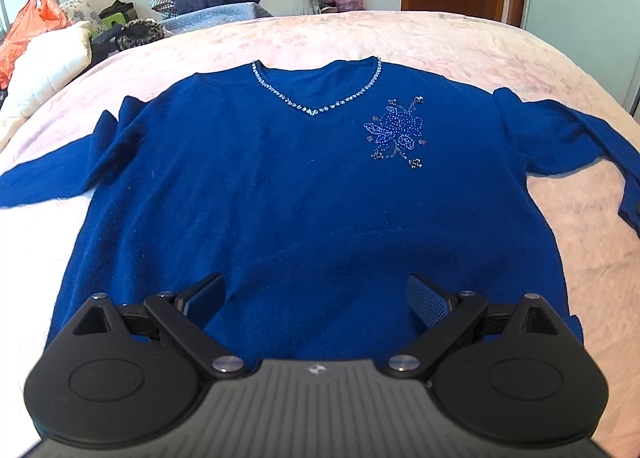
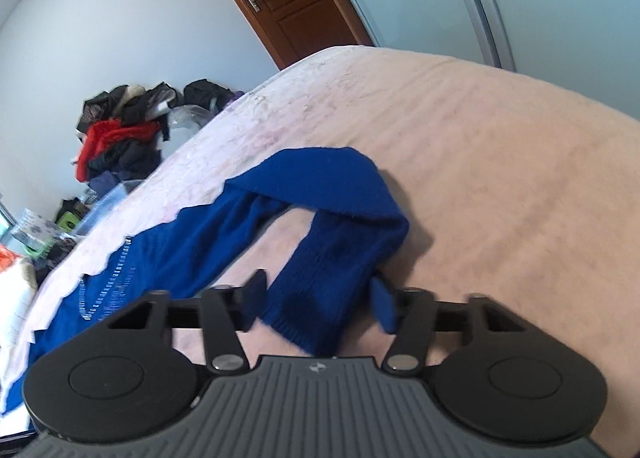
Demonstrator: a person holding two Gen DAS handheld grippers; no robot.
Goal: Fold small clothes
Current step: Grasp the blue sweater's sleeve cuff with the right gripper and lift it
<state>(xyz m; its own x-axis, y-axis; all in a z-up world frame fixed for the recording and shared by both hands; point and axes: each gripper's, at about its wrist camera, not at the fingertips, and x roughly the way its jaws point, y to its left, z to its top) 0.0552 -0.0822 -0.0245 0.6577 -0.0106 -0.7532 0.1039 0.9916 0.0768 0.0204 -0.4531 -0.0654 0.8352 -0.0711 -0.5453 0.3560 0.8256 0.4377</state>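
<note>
A bed covered in a pale pink, faintly patterned blanket carries a blue sweater, which lies flat and face up on it with its beaded V-neck toward the far edge. On either side of the sweater's body a sleeve spreads out over the blanket; the right sleeve is bent back on itself. Left of the sweater, at the bed's edge, sits a white pillow.
</note>
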